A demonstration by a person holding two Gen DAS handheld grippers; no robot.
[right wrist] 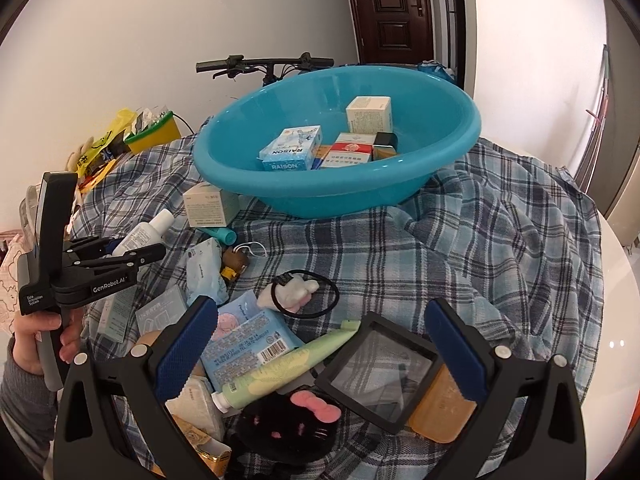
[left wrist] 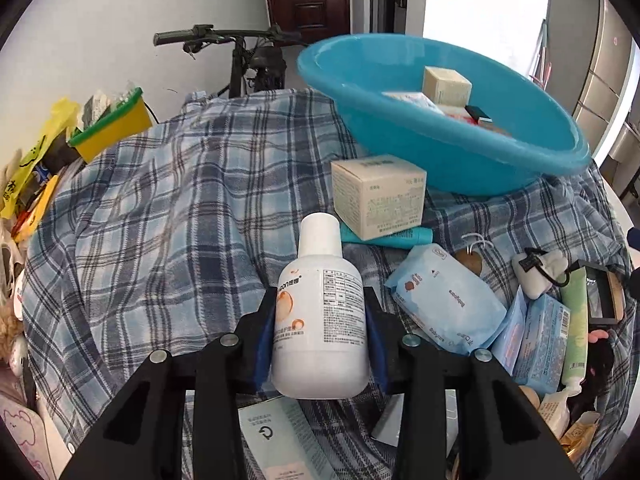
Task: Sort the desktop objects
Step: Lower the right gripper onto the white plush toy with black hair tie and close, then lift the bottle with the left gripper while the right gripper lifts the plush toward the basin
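Left tongs clamp our bottle; right tongs gape empty. Smooth bottle may slip before the basin.

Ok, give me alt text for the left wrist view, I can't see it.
The left gripper is shut on a white bottle, cap pointing away, above a plaid cloth. Ahead sits a cream box, and behind it a blue basin holding boxes. Packets clutter the right.

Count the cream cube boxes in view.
2. One box sits inside the basin, at the back. The other box stands on the cloth beside the basin, atop a teal tube. More may be hidden.
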